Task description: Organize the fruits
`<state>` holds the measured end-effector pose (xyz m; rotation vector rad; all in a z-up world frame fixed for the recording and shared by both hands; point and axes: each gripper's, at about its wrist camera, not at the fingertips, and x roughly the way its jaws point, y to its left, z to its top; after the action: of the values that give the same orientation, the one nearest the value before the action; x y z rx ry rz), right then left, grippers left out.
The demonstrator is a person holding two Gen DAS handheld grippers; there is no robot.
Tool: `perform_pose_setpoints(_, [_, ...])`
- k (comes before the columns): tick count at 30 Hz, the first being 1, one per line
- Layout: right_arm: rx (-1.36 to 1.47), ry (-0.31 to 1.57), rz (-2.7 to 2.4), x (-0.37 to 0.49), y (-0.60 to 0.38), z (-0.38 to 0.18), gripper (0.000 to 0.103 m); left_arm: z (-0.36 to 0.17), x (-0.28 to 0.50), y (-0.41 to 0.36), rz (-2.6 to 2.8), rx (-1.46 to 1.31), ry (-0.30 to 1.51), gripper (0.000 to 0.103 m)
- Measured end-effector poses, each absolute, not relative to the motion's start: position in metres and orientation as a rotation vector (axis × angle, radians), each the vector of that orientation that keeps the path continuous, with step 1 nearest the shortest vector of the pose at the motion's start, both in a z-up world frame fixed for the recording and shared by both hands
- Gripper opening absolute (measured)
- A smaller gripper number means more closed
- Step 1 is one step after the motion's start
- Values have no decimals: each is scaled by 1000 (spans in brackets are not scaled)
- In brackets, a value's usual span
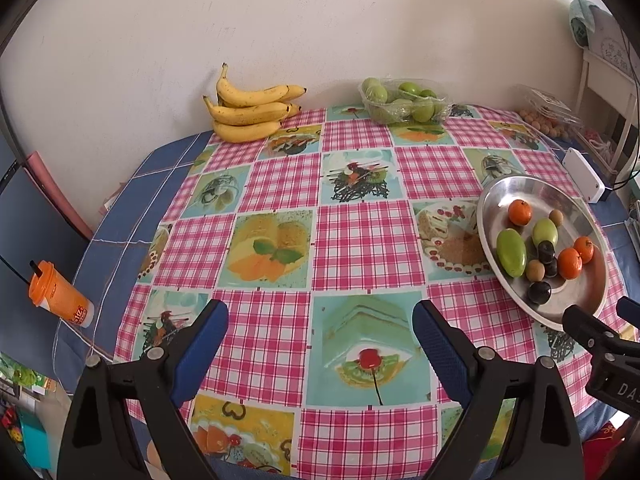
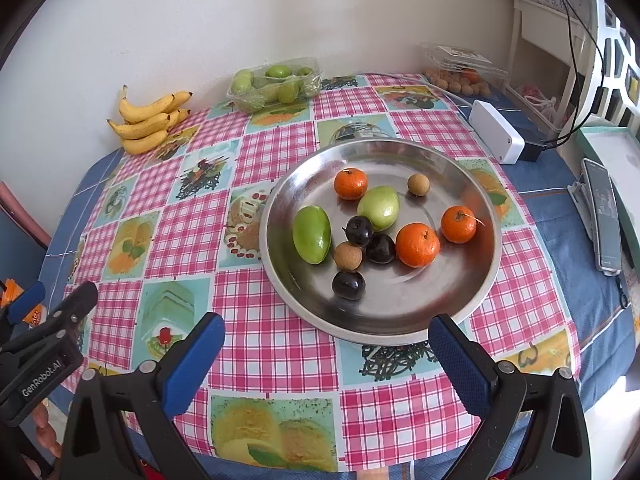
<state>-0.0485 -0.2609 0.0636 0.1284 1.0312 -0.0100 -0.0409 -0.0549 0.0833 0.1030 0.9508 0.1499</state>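
Observation:
A round steel plate (image 2: 448,312) holds three oranges (image 2: 417,245), two green fruits (image 2: 312,234), three dark plums (image 2: 348,285) and two small brown longans (image 2: 348,256). It also shows at the right of the left wrist view (image 1: 496,196). A bunch of bananas (image 1: 248,114) and a clear box of green fruits (image 1: 404,100) lie at the table's far edge. My right gripper (image 2: 326,344) is open and empty, just short of the plate's near rim. My left gripper (image 1: 320,332) is open and empty over the checked tablecloth, left of the plate.
An orange cup (image 1: 60,300) lies on the table's left edge. A white box (image 2: 496,132) with cables, a clear box of small brown fruits (image 2: 460,68), a phone on a stand (image 2: 604,216) and a shelf unit stand at the right. A wall is behind the table.

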Motion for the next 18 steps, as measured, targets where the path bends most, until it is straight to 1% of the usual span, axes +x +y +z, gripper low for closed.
perform_pose_setpoints(18, [132,1036,-13,-49,-261,61,103,75,-41,-47,177,79,974,94])
